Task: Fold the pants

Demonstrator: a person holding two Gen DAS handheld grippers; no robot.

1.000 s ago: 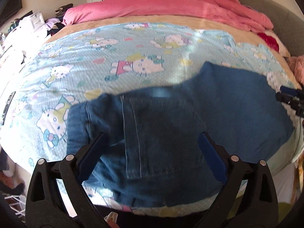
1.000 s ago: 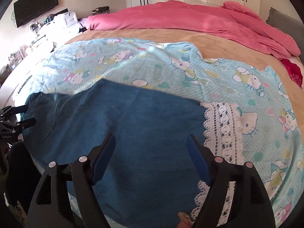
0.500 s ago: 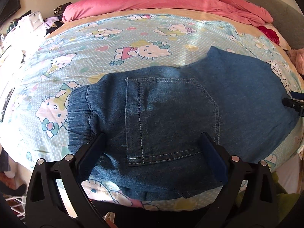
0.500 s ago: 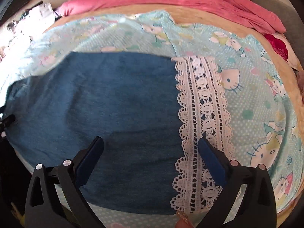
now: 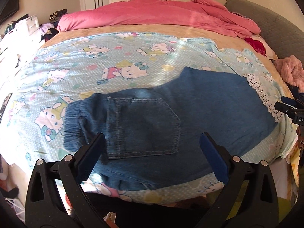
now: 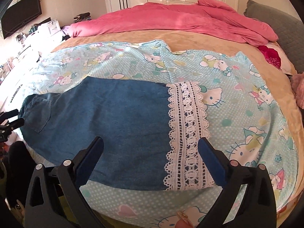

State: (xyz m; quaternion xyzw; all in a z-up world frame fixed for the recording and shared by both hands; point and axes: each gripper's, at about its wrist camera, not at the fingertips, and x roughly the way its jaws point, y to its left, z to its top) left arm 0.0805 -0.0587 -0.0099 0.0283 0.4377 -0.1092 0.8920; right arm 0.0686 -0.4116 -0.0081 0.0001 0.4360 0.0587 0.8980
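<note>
You are seeing almost no readable writing. The only letters showing are white ones, "DA", cut off by the frame edge, sitting on a small black label (image 5: 300,119) on the right gripper (image 5: 288,105) just past the lace hem (image 5: 266,98) of the pants (image 5: 171,117). The cartoon bedsheet (image 5: 95,72) under the pants is showing pictures only.
</note>
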